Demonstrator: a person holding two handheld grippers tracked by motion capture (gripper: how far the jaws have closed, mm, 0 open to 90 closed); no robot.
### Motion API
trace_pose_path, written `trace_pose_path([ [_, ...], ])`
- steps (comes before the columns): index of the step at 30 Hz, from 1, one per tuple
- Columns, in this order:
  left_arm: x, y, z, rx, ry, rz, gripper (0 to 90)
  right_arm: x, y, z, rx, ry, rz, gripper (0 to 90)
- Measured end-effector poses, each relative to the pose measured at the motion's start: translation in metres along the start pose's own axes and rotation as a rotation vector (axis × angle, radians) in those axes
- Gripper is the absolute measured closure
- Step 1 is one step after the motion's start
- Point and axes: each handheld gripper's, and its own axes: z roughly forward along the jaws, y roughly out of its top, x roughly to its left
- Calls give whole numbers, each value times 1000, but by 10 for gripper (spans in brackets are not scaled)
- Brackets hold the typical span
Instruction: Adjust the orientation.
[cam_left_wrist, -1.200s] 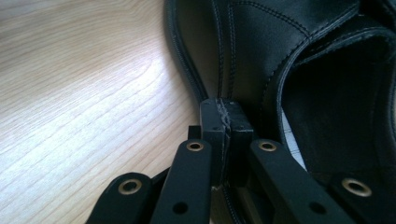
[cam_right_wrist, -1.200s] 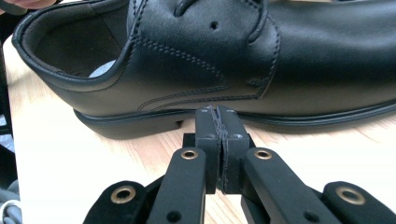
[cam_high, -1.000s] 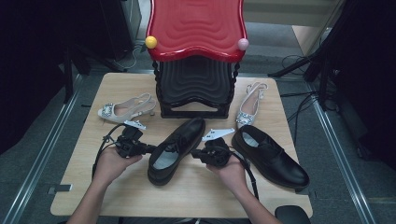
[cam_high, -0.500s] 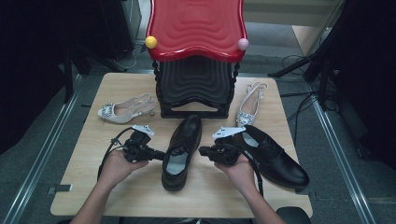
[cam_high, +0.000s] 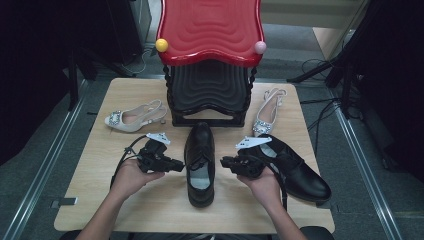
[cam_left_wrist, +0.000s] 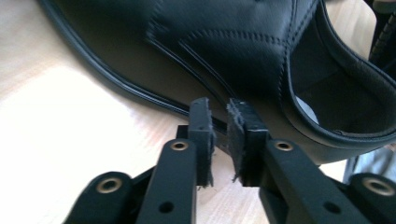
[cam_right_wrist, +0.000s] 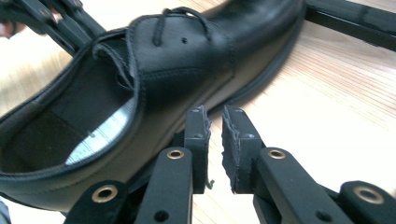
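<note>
A black lace-up shoe (cam_high: 200, 160) lies in the middle of the table with its toe toward the rack. My left gripper (cam_high: 178, 164) points at its left side, and in the left gripper view the shoe (cam_left_wrist: 243, 51) lies just beyond the tips of my left gripper (cam_left_wrist: 219, 106). My right gripper (cam_high: 224, 161) points at the right side of the shoe (cam_right_wrist: 140, 79), and my right gripper (cam_right_wrist: 215, 115) has its tips just short of it. Both pairs of jaws have just been opening. Each stands slightly apart with nothing between the pads.
A second black shoe (cam_high: 297, 170) lies behind my right hand. A pale heeled shoe (cam_high: 131, 117) lies at the back left and another (cam_high: 267, 112) at the back right. A rack with a red top (cam_high: 210, 30) and a black lower tier (cam_high: 209, 90) stands at the table's far edge.
The middle shoe has turned from slanted to straight, toe toward the rack. Both grippers have shifted beside it and their jaws have parted a little.
</note>
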Motion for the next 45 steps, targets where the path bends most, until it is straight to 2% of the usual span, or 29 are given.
trace_pose_path([
  [2,2,1,-4,-13,11,-9,737,-2,-1,-1,0,-5,6,784],
  [5,6,4,-10,-28,27,-39,623,-8,-2,-7,-12,-37,23,648],
  [9,8,9,-15,-63,52,-44,488,-15,-6,-11,-6,-38,48,530],
  [13,9,12,-16,-61,74,-27,433,-19,-9,-12,5,-33,52,479],
  [17,11,14,-15,-53,75,-39,402,-20,-12,-17,1,-41,58,473],
  [19,13,15,-14,-43,80,-43,398,-22,-13,-25,-17,-63,59,524],
  [21,14,15,-14,-43,78,-45,394,-23,-13,-29,-23,-62,63,551],
  [22,17,17,-14,-44,80,-45,391,-24,-12,-35,-28,-73,67,603],
  [23,17,17,-14,-44,80,-45,388,-24,-12,-35,-28,-73,67,603],
  [24,19,19,-15,-47,75,-51,387,-26,-11,-41,-33,-96,63,672],
  [25,19,19,-15,-47,75,-51,387,-27,-11,-45,-36,-104,64,702],
  [26,20,19,-15,-51,76,-56,387,-27,-11,-45,-36,-104,64,702],
  [28,23,21,-14,-51,72,-63,385,-33,-11,-56,-46,-129,90,804],
  [31,24,23,-14,-50,72,-60,385,-39,-13,-68,-67,-162,121,879],
  [32,24,24,-14,-53,70,-63,385,-39,-13,-68,-67,-162,121,879],
  [34,26,25,-13,-49,64,-65,385,-46,-14,-79,-93,-191,148,900],
  [37,27,26,-12,-47,63,-65,385,-53,-17,-84,-100,-227,168,900],
  [41,27,27,-9,-35,62,-63,384,-61,-20,-81,-85,-243,191,900],
  [45,27,27,-9,-29,67,-63,385,-64,-20,-74,-77,-232,201,900],
])
